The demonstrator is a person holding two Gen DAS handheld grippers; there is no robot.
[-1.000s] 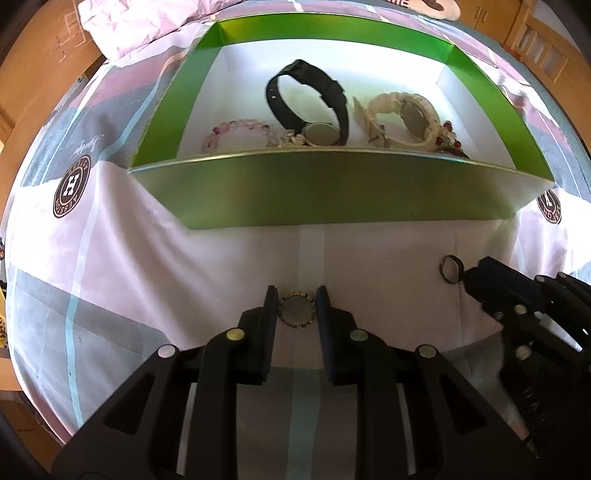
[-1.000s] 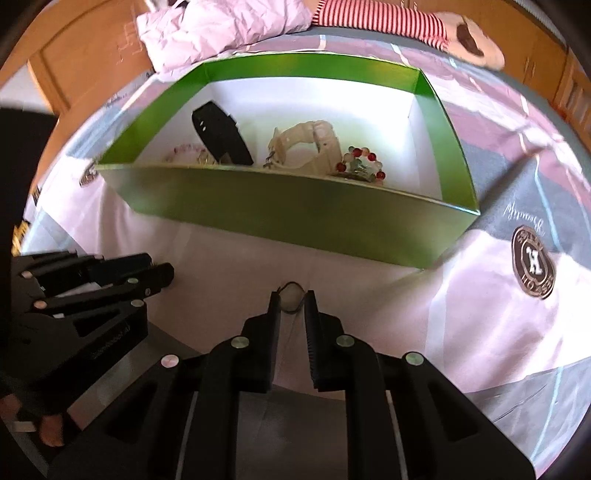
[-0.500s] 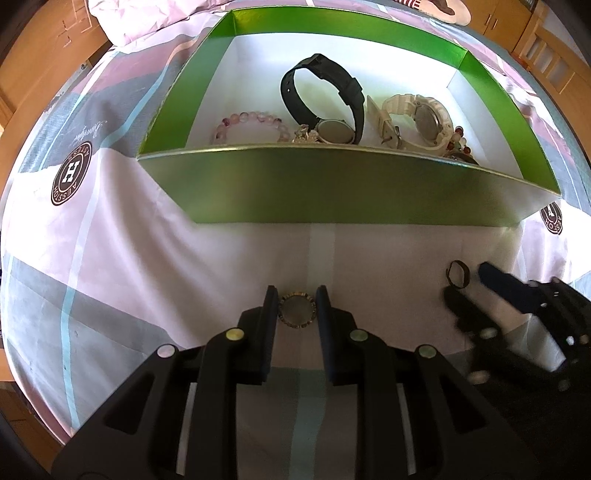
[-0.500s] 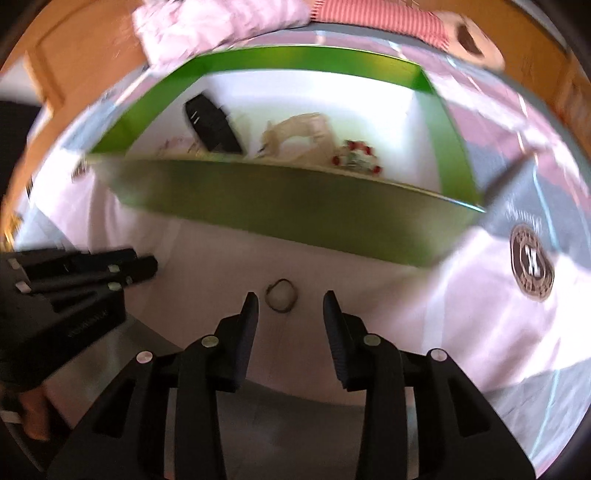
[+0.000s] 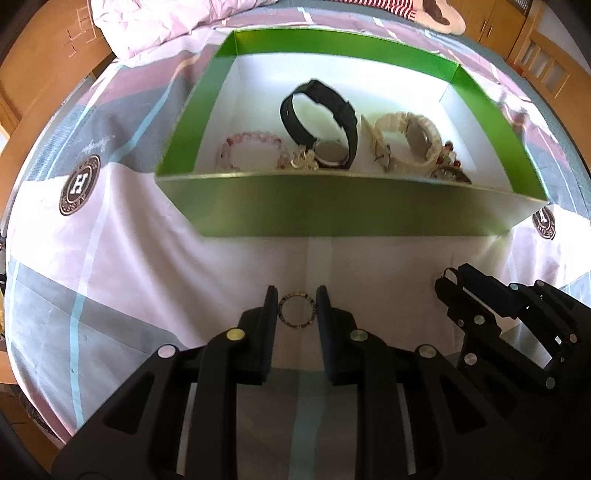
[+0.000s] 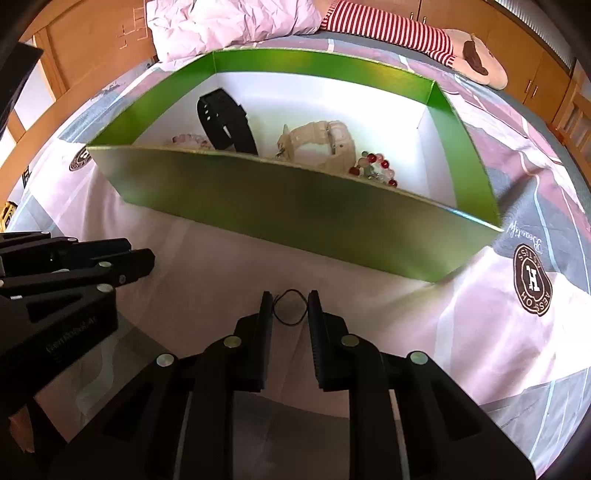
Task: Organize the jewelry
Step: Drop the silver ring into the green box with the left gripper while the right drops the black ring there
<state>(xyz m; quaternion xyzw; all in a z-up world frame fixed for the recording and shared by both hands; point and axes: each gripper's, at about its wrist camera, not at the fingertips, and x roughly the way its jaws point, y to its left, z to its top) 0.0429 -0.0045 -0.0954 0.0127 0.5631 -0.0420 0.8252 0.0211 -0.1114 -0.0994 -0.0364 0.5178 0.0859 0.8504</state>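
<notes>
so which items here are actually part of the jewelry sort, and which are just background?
In play:
- gold-rimmed ring, clamped in left gripper
- thin dark ring, between the closing right gripper fingers
- green box
- black watch, cream watch, pink bead bracelet inside

Background:
- bedsheet
- pink duvet
- striped plush

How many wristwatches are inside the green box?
2. The black watch stands on edge near the middle of the green box; the cream watch lies to its right. The near wall may hide others.

bedsheet (image 5: pixel 110 258): patterned, logo prints | quilt (image 6: pixel 229 26): pink, crumpled | plush toy (image 6: pixel 476 62): striped
</notes>
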